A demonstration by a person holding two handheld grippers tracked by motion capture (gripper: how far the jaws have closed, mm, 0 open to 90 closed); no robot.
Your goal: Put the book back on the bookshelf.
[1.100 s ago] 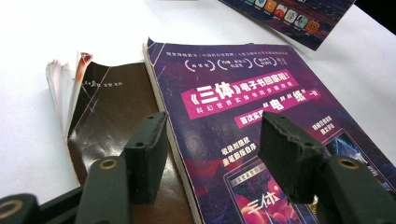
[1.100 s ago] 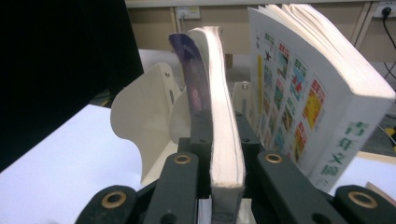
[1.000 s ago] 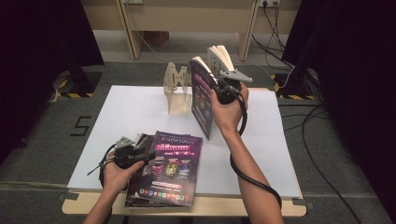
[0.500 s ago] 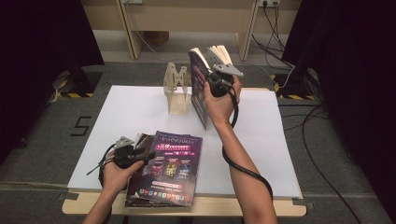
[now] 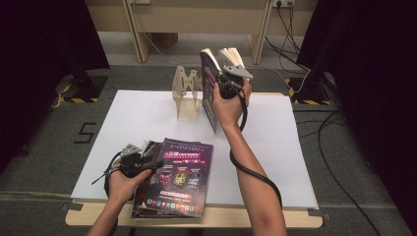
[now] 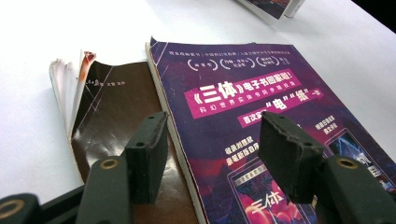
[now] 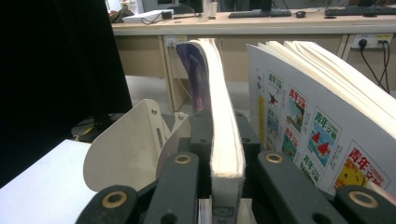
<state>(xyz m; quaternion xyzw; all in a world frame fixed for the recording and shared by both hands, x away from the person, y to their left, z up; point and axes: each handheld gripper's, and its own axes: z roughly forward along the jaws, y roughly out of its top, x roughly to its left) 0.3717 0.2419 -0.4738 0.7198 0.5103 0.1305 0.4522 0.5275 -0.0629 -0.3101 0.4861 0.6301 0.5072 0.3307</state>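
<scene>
A thick paperback with a purple cover stands upright above the table's far middle, with my right gripper shut on its front cover and a wad of pages. In the right gripper view the clamped part rises between the jaws of my right gripper, while the loose pages fan off to the right. A pale wooden rack stands just left of the book. My left gripper hangs open over a purple book that lies on a brown one.
A white sheet covers the table; the book stack lies at its front edge, overhanging slightly. The rack's curved side panel sits close by the held book. Dark curtains, cables and a desk stand beyond the table.
My right hand has carried the upright book a little to the left, closer to the rack. The left gripper has stayed in place over the stack.
</scene>
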